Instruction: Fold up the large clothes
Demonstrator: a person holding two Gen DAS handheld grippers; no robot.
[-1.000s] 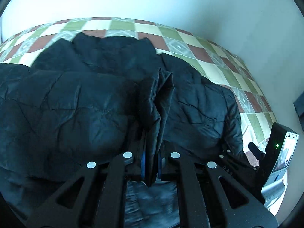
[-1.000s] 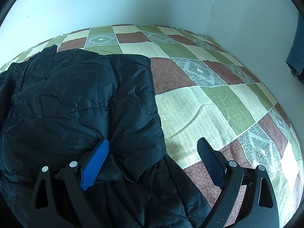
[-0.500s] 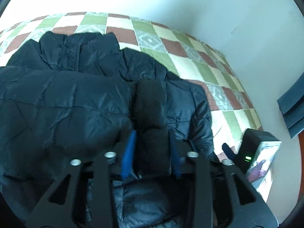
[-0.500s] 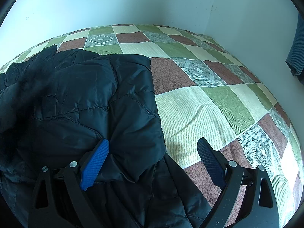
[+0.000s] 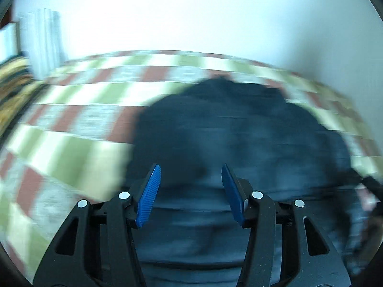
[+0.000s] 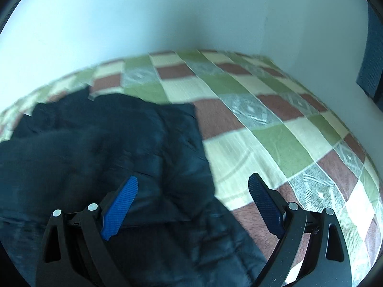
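A dark navy puffer jacket (image 5: 239, 138) lies folded over on a checkered bed cover (image 5: 71, 148). The left wrist view is blurred by motion. My left gripper (image 5: 190, 179) is open and empty, hovering over the near part of the jacket. In the right wrist view the jacket (image 6: 107, 143) fills the left half, its right edge lying on the bed cover (image 6: 275, 138). My right gripper (image 6: 194, 191) is wide open and empty above the jacket's right edge, with one blue pad (image 6: 119, 205) over the fabric and the other over the cover.
White walls close the bed on the far side and right (image 6: 299, 24). A dark blue cloth (image 6: 371, 59) hangs at the right edge. A white radiator-like object (image 5: 43, 40) and patterned fabric (image 5: 14, 81) stand at the far left.
My left gripper opened and let go of the jacket fold, then swung left and back fast. My right gripper stayed open and tilted up slightly.
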